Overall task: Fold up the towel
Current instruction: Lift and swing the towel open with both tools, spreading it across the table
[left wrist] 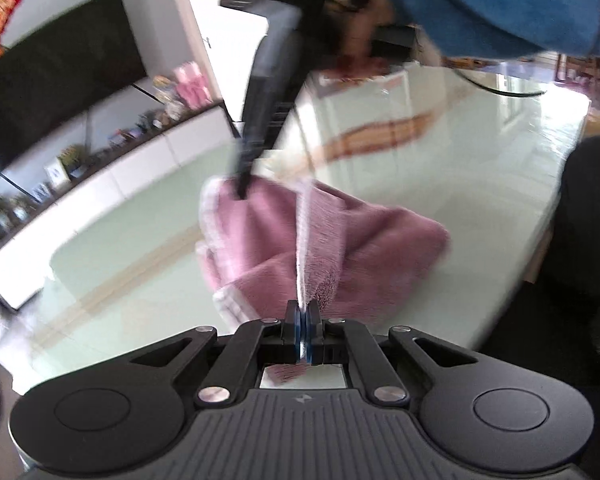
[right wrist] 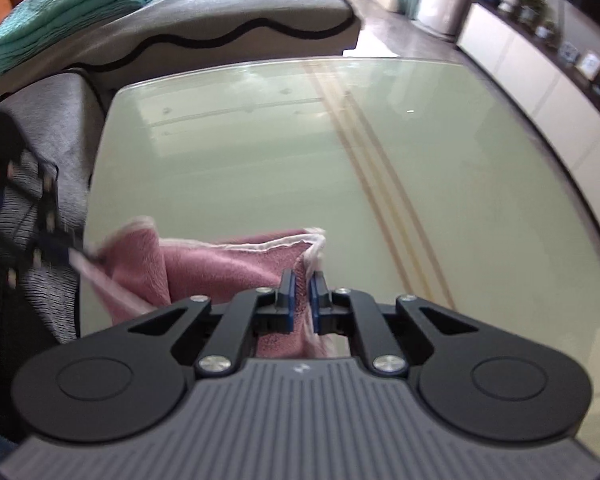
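A pink towel (left wrist: pixel 340 248) with a pale hem hangs in soft folds over the glass table (left wrist: pixel 440 168). My left gripper (left wrist: pixel 302 312) is shut on one of its edges, the cloth running up from between the blue pads. In that same view my right gripper (left wrist: pixel 242 192) comes down from the top, held by a hand in a blue sleeve, pinching the towel's far corner. In the right wrist view my right gripper (right wrist: pixel 302 280) is shut on a hemmed corner of the towel (right wrist: pixel 228 264). My left gripper (right wrist: pixel 74 252) holds another corner at the left edge.
The pale green glass table (right wrist: pixel 300 152) has a yellow stripe (right wrist: pixel 388 200) across it. A grey sofa (right wrist: pixel 236 8) with a folded teal blanket (right wrist: pixel 68 8) stands beyond it. A white low cabinet (left wrist: pixel 112 184) with small ornaments and a dark screen (left wrist: pixel 56 80) line the wall.
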{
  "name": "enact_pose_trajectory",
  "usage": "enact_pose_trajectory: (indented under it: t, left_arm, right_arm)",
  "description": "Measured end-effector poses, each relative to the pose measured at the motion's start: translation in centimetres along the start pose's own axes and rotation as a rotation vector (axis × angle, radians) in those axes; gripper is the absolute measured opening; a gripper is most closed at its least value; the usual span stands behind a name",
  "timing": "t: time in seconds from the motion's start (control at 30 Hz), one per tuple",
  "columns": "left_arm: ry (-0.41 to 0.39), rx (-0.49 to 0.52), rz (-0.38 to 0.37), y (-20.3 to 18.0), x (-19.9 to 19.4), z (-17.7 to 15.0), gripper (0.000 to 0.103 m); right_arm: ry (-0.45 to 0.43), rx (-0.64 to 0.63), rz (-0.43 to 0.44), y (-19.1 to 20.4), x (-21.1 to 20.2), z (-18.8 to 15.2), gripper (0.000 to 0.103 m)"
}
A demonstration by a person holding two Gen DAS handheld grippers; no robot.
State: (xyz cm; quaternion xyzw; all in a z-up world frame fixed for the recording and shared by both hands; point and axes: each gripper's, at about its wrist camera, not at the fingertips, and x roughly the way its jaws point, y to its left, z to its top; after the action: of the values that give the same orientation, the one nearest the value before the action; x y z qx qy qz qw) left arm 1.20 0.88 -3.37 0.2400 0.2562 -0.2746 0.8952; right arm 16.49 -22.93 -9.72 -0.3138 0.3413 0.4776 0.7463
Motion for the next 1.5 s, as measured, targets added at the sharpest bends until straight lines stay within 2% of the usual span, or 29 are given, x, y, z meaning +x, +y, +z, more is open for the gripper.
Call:
enact_pose_trajectory:
  t: [0.07,0.23,0.4,0.57,0.73,0.93,1.17,1.27,1.37,1.5]
  left_arm:
    - [-0.019,0.024,0.067,1.7,-0.6,1.1,0.002]
    - [-0.068,0.080,0.167,4.0,-1.8,3.5,0.002]
    - [-0.123,0.138,0.256,5.3,-2.7,6.7,0.003]
    - [-0.155,0.183,0.357,7.3,-3.0,10.9,0.003]
    - [-0.161,0.179,0.455,10.7,-2.9,15.6,0.003]
    - [-0.087,0.131,0.529,15.8,-1.1,19.9,0.003]
    - [-0.017,-0.020,0.594,22.8,1.9,24.2,0.003]
    - [-0.027,-0.051,0.645,25.5,2.6,26.0,0.003]
    - [-0.066,-0.092,0.673,27.4,2.0,27.6,0.003]
    - [-0.118,-0.143,0.659,28.9,0.7,28.4,0.003]
  right_arm:
    - [-0.014,0.028,-0.044,-0.7,-1.9,-0.9,0.007]
    - [-0.084,0.107,-0.141,-2.1,-7.5,-2.6,0.007]
    - [-0.158,0.164,-0.284,-2.8,-13.8,-4.4,0.007]
    - [-0.165,0.199,-0.435,-3.1,-18.6,-6.0,0.007]
    - [-0.187,0.248,-0.545,-3.8,-22.5,-8.0,0.007]
    - [-0.166,0.319,-0.659,-5.6,-25.0,-10.3,0.007]
    - [-0.138,0.436,-0.839,-10.2,-26.3,-12.1,0.007]
    - [-0.149,0.485,-0.934,-12.6,-27.6,-12.2,0.007]
    - [-0.202,0.523,-0.991,-14.1,-29.2,-12.4,0.007]
    - [-0.246,0.539,-0.999,-14.2,-30.0,-13.5,0.008]
